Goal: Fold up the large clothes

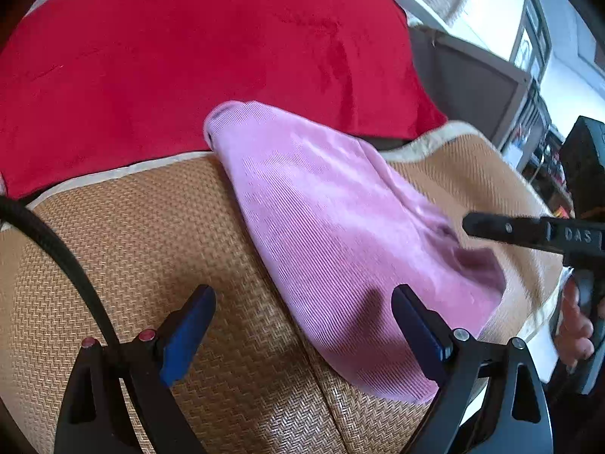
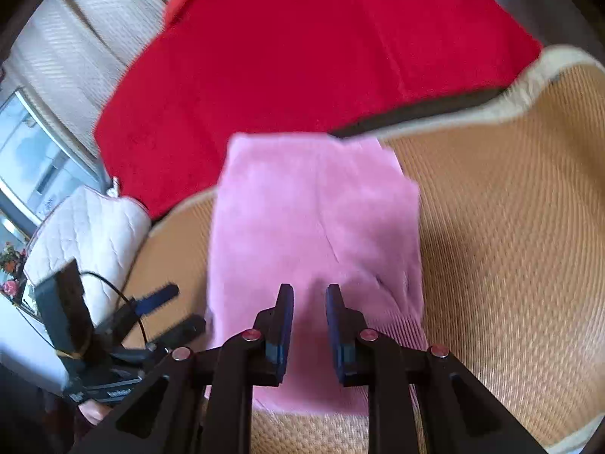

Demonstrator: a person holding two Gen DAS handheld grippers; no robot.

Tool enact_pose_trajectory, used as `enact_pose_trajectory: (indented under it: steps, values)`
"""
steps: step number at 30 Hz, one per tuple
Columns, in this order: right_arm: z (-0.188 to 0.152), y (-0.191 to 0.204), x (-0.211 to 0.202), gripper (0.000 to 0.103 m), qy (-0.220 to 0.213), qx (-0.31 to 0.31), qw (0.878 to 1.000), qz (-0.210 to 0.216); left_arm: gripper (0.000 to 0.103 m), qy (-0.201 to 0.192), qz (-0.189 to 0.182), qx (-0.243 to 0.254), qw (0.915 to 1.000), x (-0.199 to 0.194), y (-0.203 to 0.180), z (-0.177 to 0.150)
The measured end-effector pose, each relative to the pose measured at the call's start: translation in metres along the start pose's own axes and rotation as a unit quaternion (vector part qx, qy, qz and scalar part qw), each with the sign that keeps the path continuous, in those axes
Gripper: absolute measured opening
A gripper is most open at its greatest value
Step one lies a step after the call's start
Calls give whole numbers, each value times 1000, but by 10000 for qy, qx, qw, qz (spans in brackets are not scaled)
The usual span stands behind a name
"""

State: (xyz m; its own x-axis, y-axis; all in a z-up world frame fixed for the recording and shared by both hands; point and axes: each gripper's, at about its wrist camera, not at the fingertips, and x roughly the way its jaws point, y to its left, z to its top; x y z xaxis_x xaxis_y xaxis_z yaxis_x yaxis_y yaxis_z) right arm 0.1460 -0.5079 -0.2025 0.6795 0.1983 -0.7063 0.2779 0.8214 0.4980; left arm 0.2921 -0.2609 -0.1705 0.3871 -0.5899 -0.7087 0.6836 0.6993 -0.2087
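A folded pink ribbed garment (image 1: 332,227) lies on a woven tan mat (image 1: 151,249). My left gripper (image 1: 302,299) is open and empty, its right finger over the garment's near edge. The right gripper (image 1: 491,227) reaches in from the right over the garment's far side. In the right wrist view the pink garment (image 2: 317,219) lies straight ahead on the mat (image 2: 510,246). My right gripper (image 2: 310,295) hovers over its near end, jaws narrowly apart with nothing between them. The left gripper (image 2: 166,310) shows at lower left, open.
A red blanket (image 1: 189,56) covers the surface behind the mat; it also shows in the right wrist view (image 2: 302,49). A white quilted cushion (image 2: 90,234) and window sit at left. A grey chair back (image 1: 465,83) and shelves stand at right.
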Motion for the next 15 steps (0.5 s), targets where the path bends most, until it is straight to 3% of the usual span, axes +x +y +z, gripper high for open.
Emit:
enact_pose_trajectory:
  steps: [4,6,7,8,10,12,15]
  values:
    - [24,12,14,32,-67,-111,9999,-109,94,-78,182,-236,9995,-3,11,-1]
    - [30,10,34,66,2,-67,9997,-236,94,115,266,-290,9992,10,14,-1]
    - [28,7,42,90,28,-9,9994,-337,94,322,296,-244,9987,20,12,-2]
    - [25,4,59,91,124,46,9989,-457,94,580,292,-192,9977,33,12,-6]
    - [19,-1,88,91,485,75,9972,-557,95,541,208,-315,9978,34,15,-7]
    - [18,4,82,91,328,-61,9974,-645,94,526,184,-360,9978,28,18,-2]
    - [21,-1,53,91,-155,141,9995,-248,94,282,223,-392,9986,16,19,2]
